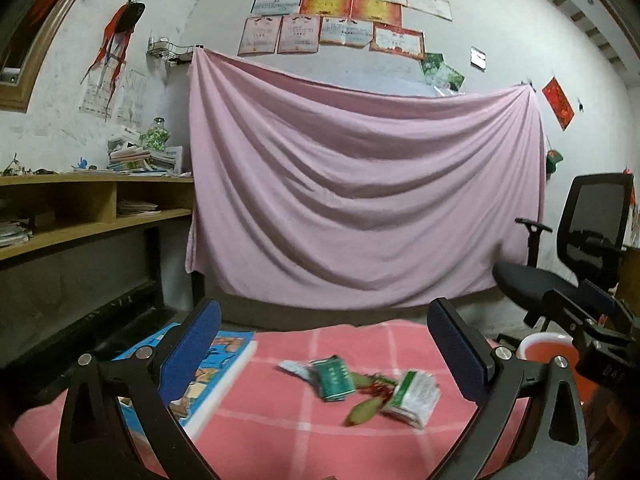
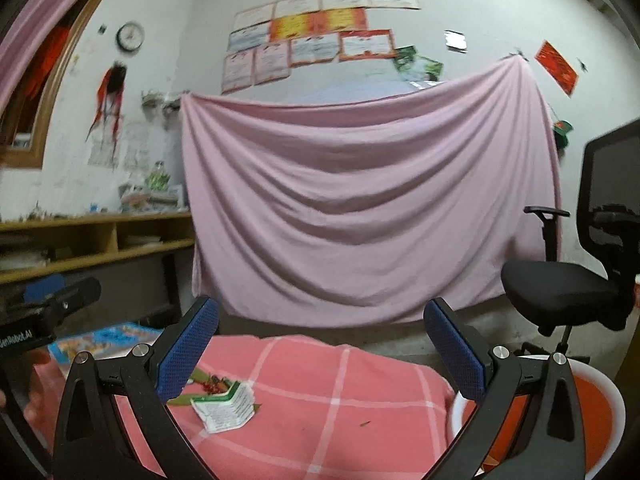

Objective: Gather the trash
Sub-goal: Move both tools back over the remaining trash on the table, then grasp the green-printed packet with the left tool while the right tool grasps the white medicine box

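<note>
Blurred green wrappers, book half behind left gripper

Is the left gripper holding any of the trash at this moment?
No, the left gripper stands open and empty, with the wrappers lying on the pink cloth.

A blurred litter of green-and-white paper packets and leaves lies on the pink checked cloth, right of the blue picture book; the orange-and-white basin sits right, apparently beside the desk.

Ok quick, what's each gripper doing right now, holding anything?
Left gripper: open, holding nothing; the wrappers lie on the cloth ahead.
Right gripper: open, holding nothing.
</note>
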### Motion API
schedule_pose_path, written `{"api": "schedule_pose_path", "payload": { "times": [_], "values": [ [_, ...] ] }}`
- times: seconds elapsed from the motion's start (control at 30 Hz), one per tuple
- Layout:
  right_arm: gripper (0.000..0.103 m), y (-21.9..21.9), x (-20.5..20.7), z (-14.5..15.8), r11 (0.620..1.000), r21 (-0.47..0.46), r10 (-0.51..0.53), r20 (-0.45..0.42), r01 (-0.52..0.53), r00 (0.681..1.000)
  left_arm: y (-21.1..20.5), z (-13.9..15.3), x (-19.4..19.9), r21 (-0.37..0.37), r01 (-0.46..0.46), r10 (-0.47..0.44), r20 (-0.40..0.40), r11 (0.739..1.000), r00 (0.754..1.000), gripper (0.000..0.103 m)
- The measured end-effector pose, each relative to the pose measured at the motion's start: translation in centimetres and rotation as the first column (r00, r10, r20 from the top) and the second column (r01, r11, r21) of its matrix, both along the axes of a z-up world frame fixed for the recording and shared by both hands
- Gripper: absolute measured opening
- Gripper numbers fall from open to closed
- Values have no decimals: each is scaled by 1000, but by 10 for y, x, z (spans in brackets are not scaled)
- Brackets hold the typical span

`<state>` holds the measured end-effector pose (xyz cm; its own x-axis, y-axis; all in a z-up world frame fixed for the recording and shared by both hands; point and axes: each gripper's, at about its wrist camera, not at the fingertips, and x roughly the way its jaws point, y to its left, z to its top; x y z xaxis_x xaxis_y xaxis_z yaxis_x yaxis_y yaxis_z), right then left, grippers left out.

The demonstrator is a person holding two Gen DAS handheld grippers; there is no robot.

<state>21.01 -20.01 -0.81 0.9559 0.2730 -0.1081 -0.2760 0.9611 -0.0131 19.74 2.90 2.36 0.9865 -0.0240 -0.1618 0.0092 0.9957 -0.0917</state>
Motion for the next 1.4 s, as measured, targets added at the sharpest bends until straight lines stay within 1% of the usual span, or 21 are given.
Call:
{"api": "schedule_pose_path", "payload": {
  "times": [0.1,0.23,0.33,0.4,0.47,0.63,0.77,0.83,0.93,1.0,1.07,1.1,1.13,1.2,1.27,1.33,1.4],
  "values": [
    [103,13,8,-6,998,-42,44,-49,-46,998,8,-6,5,10,-2,3,-41,1000,999,101],
    [103,28,21,-12,990,-87,104,-122,-114,987,27,-12,12,-26,-15,14,-73,1000,997,101],
    [103,43,36,-21,976,-128,148,-211,-178,966,37,-17,18,-48,-30,24,-117,998,993,101],
    [103,49,44,-26,968,-148,160,-263,-204,951,42,-21,25,-53,-34,25,-157,998,987,101],
    [103,56,54,-32,958,-165,170,-328,-233,929,43,-24,31,-49,-34,24,-193,998,981,101],
    [103,65,71,-46,940,-176,186,-452,-291,872,41,-34,48,-39,-28,16,-285,999,958,100],
    [101,72,77,-54,926,-194,188,-508,-324,841,39,-46,63,-50,-8,-11,-371,999,929,100],
    [101,75,79,-58,918,-206,186,-531,-339,827,38,-51,70,-64,7,-33,-403,998,915,93],
    [99,81,85,-65,906,-216,182,-576,-364,797,36,-59,79,-89,33,-70,-444,995,893,88],
    [94,84,89,-69,900,-218,180,-604,-378,777,33,-64,85,-106,60,-103,-471,993,876,87],
    [91,85,92,-72,897,-214,178,-625,-386,760,28,-68,90,-118,76,-124,-490,990,863,86],
    [86,85,92,-73,898,-209,180,-629,-388,756,27,-70,92,-125,84,-136,-497,989,857,81],
    [83,83,92,-73,899,-202,183,-633,-389,752,25,-71,96,-132,94,-148,-506,987,849,74],
    [71,78,94,-72,905,-184,186,-639,-383,746,21,-75,103,-141,108,-167,-529,984,832,72],
    [65,74,96,-72,912,-159,194,-648,-379,737,17,-79,108,-152,118,-183,-545,981,818,72],
    [64,69,97,-71,919,-142,192,-651,-367,734,15,-81,112,-169,131,-205,-555,977,806,70],
    [59,63,99,-70,929,-120,192,-654,-351,732,11,-82,115,-178,140,-218,-563,974,797,65]
  ]
}}
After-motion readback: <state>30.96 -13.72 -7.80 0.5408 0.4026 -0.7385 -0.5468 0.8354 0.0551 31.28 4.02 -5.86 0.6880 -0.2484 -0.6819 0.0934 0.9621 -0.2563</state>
